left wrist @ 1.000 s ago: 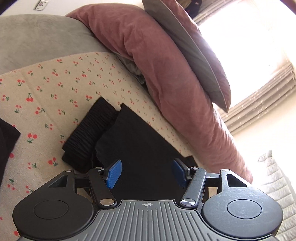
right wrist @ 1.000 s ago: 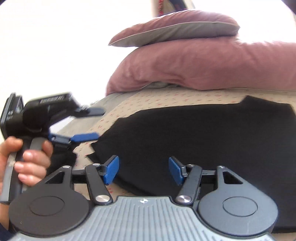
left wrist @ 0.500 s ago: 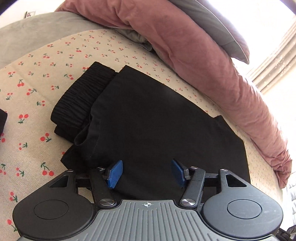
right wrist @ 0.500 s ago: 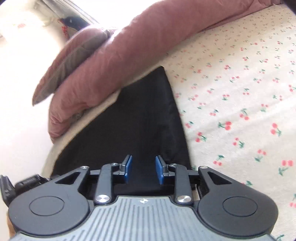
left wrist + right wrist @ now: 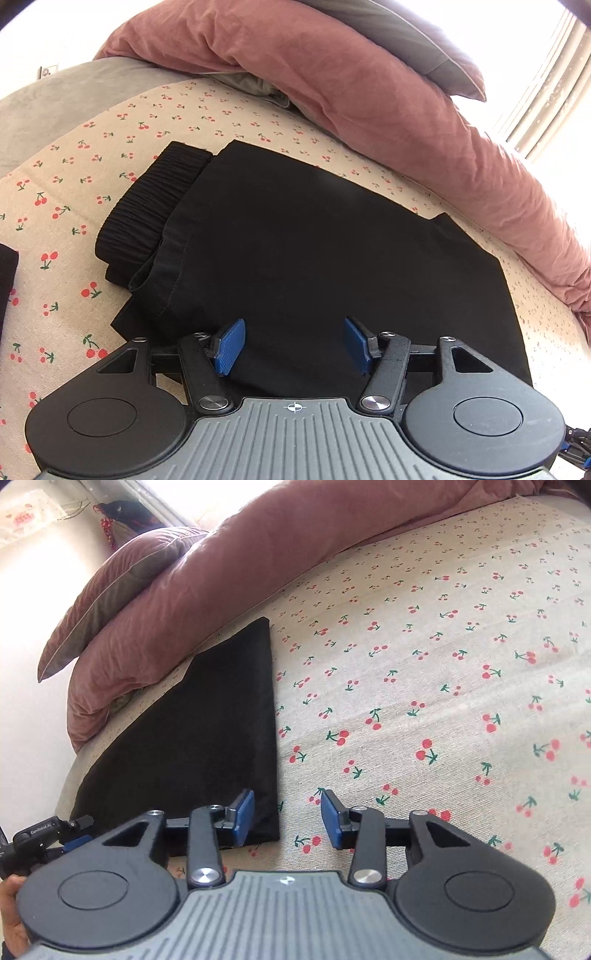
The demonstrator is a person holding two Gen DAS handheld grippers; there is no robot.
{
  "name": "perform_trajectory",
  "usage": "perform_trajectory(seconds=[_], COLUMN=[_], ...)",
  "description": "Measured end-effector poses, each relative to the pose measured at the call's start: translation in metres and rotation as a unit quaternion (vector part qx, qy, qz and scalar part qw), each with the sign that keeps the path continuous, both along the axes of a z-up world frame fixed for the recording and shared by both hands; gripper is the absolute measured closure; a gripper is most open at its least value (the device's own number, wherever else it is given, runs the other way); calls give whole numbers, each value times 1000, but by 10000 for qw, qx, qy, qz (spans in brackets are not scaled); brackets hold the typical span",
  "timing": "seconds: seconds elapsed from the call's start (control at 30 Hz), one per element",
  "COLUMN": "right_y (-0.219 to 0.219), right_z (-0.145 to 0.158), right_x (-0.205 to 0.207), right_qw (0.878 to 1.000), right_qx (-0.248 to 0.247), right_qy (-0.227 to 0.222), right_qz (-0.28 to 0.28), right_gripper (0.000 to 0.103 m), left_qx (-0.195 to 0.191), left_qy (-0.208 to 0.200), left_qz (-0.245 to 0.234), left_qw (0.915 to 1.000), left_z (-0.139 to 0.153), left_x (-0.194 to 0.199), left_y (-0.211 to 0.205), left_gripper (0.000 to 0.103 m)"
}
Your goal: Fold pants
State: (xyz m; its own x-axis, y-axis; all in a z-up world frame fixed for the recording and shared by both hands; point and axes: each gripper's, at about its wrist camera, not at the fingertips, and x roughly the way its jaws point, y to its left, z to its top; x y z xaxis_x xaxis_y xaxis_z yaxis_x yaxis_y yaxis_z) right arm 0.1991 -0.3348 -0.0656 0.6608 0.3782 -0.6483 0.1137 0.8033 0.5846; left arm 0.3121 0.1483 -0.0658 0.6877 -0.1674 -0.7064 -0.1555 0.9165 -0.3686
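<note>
The black pants lie folded flat on the cherry-print bed sheet, with the ribbed waistband bunched at the left end. My left gripper is open and empty, just above the pants' near edge. In the right wrist view the pants show their right end with a straight edge. My right gripper is open and empty over the near right corner of the pants, its left finger above the cloth and its right finger above the sheet.
A pink duvet with a grey-backed pillow on it lies along the far side of the bed; both show in the right wrist view. Another black cloth lies at the left edge. The left gripper tool shows at lower left.
My right gripper has opened wider and shifted right, from over the pants to their right corner. My left gripper has lowered slightly toward the pants and stays open.
</note>
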Motion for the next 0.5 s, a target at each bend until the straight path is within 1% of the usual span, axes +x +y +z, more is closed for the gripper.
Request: perform_trajectory(seconds=[0.07,0.13,0.2,0.23,0.27,0.33,0.43,0.5], right_y=[-5,-3,3,5,8,12,11,10], right_z=[-15,-26,-28,-29,-30,-36,-38,-41], right_x=[0,4,10,12,11,9,5,4], right_qw=[9987,9962,9953,9955,9958,9952,9933,9908], right_qx=[518,872,958,933,895,936,1075,1260], right_qy=[-18,-38,-85,-103,-115,-123,-175,-144], right_qz=[15,-44,-88,-105,-152,-254,-391,-481], right_gripper=[63,64,68,72,82,92,92,92], left_qx=[59,174,286,331,377,446,511,660], left_qy=[-132,-242,-294,-314,-340,-379,-420,-441], left_qz=[-40,-77,-156,-204,-250,-341,-568,-868], left_qw=[9999,9995,9990,9987,9984,9977,9962,9931], left_z=[4,6,7,8,9,11,17,24], left_x=[-3,-6,-8,-8,-8,-8,-1,9], left_y=[-3,-7,-13,-17,-21,-30,-55,-88], left_gripper=[45,45,45,45,45,45,45,45])
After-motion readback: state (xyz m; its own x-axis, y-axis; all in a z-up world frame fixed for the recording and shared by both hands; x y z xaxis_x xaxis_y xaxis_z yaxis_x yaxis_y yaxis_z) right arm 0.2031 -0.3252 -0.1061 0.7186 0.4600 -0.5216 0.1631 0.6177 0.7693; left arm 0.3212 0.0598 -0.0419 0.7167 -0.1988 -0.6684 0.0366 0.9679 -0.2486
